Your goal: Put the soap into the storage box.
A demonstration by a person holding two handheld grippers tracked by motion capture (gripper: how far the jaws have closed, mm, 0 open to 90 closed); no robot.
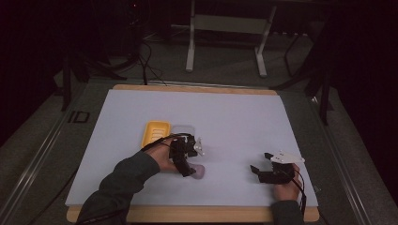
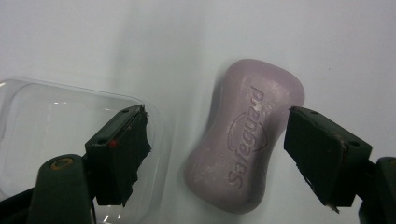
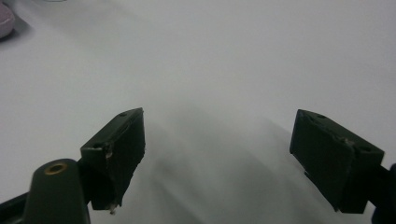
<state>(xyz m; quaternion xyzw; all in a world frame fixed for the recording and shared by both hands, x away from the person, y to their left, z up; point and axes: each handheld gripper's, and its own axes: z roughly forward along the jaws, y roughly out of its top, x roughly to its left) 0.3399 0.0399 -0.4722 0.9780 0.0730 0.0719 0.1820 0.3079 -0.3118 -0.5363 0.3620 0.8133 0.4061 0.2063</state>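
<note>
A mauve soap bar [image 2: 243, 140] stamped "Safeguard" lies flat on the white table, between the jaws of my left gripper [image 2: 217, 140]. The jaws stand wide and neither pad presses on it; the right-hand one is close to its edge. In the high view the soap bar [image 1: 199, 171] lies just in front of the left gripper [image 1: 190, 168]. A clear plastic tray [image 2: 46, 135] lies under the left-hand jaw. My right gripper [image 3: 217, 140] hangs open over bare table with nothing between its jaws; in the high view it [image 1: 261, 162] is at the near right.
A yellow soap dish [image 1: 156, 132] sits beside the clear tray [image 1: 183, 130], behind the left hand. The white sheet [image 1: 234, 122] covers a wooden table. Table legs and cables stand on the dark floor beyond. A corner of the soap [image 3: 4, 21] shows far off in the right gripper view.
</note>
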